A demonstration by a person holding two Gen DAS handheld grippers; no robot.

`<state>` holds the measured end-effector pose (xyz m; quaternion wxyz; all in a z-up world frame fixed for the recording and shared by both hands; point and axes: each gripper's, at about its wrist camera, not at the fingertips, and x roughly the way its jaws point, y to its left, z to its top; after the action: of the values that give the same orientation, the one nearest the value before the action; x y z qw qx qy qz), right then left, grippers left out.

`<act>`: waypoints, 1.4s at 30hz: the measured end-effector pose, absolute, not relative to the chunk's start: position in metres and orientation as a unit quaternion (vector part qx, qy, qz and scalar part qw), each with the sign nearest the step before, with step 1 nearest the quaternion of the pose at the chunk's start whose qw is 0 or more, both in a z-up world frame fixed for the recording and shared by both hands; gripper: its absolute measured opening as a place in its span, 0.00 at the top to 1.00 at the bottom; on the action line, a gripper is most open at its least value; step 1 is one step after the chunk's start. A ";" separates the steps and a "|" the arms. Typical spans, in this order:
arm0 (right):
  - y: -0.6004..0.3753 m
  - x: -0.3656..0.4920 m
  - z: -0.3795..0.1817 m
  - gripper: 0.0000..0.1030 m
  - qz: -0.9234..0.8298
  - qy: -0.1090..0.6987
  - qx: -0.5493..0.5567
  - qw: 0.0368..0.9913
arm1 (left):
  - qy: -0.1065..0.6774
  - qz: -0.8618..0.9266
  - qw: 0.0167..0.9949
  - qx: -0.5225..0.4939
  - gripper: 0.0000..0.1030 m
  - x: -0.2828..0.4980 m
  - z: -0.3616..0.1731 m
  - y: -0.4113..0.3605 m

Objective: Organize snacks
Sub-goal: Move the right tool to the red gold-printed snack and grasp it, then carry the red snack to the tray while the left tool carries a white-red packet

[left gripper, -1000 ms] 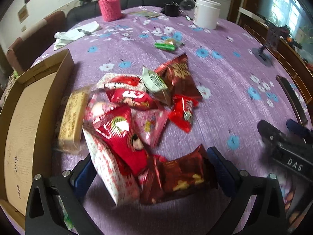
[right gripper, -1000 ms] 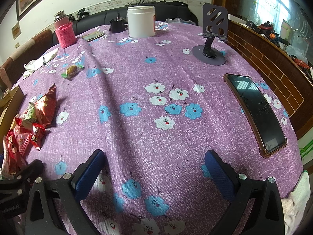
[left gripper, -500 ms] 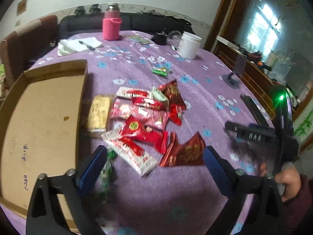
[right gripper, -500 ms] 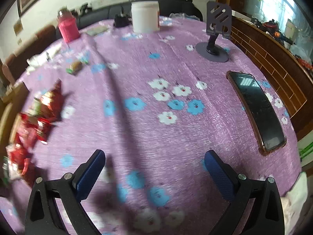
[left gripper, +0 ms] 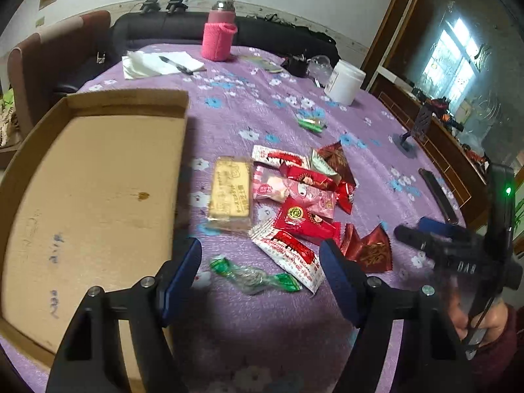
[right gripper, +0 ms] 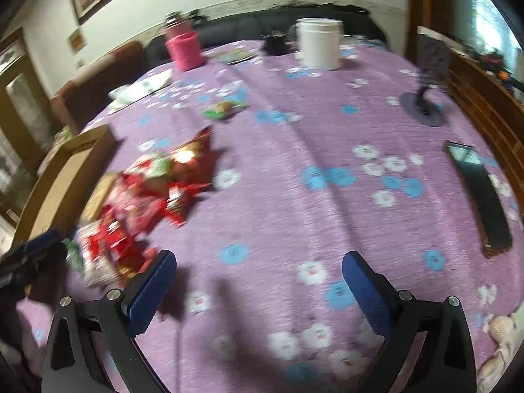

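A pile of snack packets [left gripper: 294, 196] lies on the purple flowered tablecloth, mostly red and pink wrappers, with a tan bar [left gripper: 231, 193] at its left. A green-ended candy [left gripper: 253, 276] lies between my left gripper's fingers. My left gripper [left gripper: 262, 275] is open and empty, raised above the near edge of the pile. An empty cardboard tray [left gripper: 91, 190] sits left of the pile. My right gripper [right gripper: 258, 288] is open and empty over bare cloth, with the pile [right gripper: 147, 190] to its left. It also shows in the left wrist view [left gripper: 458, 249].
A lone green candy [left gripper: 311, 122] lies beyond the pile. At the back stand a pink-sleeved bottle [left gripper: 218, 37], a white jar [left gripper: 344, 82], and paper with a pen [left gripper: 160, 64]. A phone stand [right gripper: 425, 98] and a dark phone [right gripper: 478, 193] are at the right.
My left gripper has pulled back and risen, so the whole tray and pile now show. My right gripper has swung left, bringing the pile and tray into its view.
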<state>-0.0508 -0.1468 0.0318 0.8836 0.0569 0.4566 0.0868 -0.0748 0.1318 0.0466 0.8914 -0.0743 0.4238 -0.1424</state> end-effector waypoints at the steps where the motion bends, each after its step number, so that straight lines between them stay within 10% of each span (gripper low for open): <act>1: -0.142 -0.052 0.032 0.01 0.107 0.457 0.058 0.881 | 0.417 -0.152 0.893 -0.070 0.28 -0.081 0.052 0.132; 24: -0.066 -0.052 0.025 0.06 0.211 0.444 -0.052 0.869 | 0.434 -0.140 0.890 -0.008 0.28 -0.106 0.047 0.103; 28: -0.063 -0.048 0.017 0.48 0.228 0.463 -0.049 0.855 | 0.434 -0.139 0.890 -0.017 0.28 -0.107 0.049 0.113; 42: -0.119 -0.064 0.022 0.57 0.180 0.464 0.000 0.867 | 0.468 -0.185 0.864 -0.020 0.28 -0.064 0.038 0.073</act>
<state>-0.0636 -0.1188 0.0223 0.8673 0.0000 0.4642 0.1796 -0.0640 0.0730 0.0379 0.8637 -0.0203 0.4685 -0.1847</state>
